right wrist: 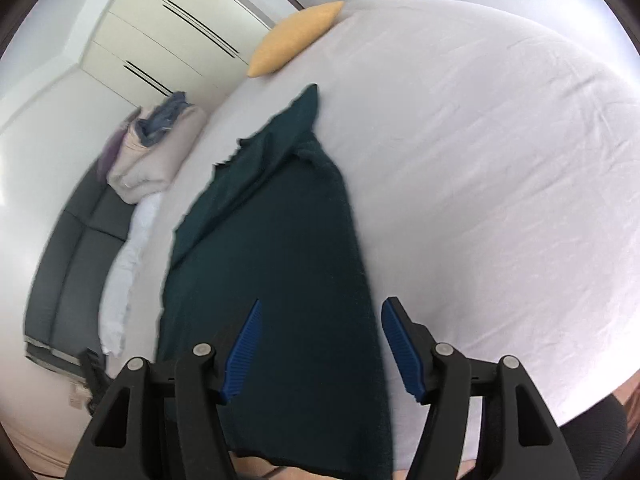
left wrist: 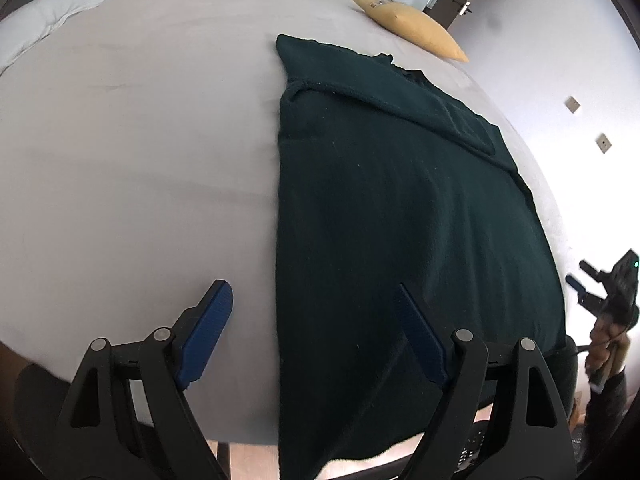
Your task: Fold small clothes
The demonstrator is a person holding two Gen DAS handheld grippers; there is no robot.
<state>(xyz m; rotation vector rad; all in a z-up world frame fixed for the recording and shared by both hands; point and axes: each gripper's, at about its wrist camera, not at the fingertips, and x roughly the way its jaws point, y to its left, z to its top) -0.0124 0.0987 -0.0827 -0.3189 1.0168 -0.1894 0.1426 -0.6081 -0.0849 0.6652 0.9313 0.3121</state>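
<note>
A dark green garment (left wrist: 392, 216) lies flat on the pale bed (left wrist: 140, 152), folded lengthwise into a long strip with a sleeve laid across its far end. Its near hem hangs over the bed's front edge. My left gripper (left wrist: 312, 292) is open above the garment's left edge, nothing between its blue pads (left wrist: 208, 328). In the right wrist view the same garment (right wrist: 280, 264) runs away from me, and my right gripper (right wrist: 320, 308) stands open over its right edge, holding nothing. The right gripper (left wrist: 600, 280) also shows at the far right of the left wrist view, in a hand.
A yellow cushion (left wrist: 412, 24) lies at the bed's far corner. A white duvet (left wrist: 60, 12) is bunched at the far left. Beside the bed stand a grey sofa (right wrist: 76, 256) with a heap of bedding (right wrist: 156, 148) and white wardrobes (right wrist: 172, 36).
</note>
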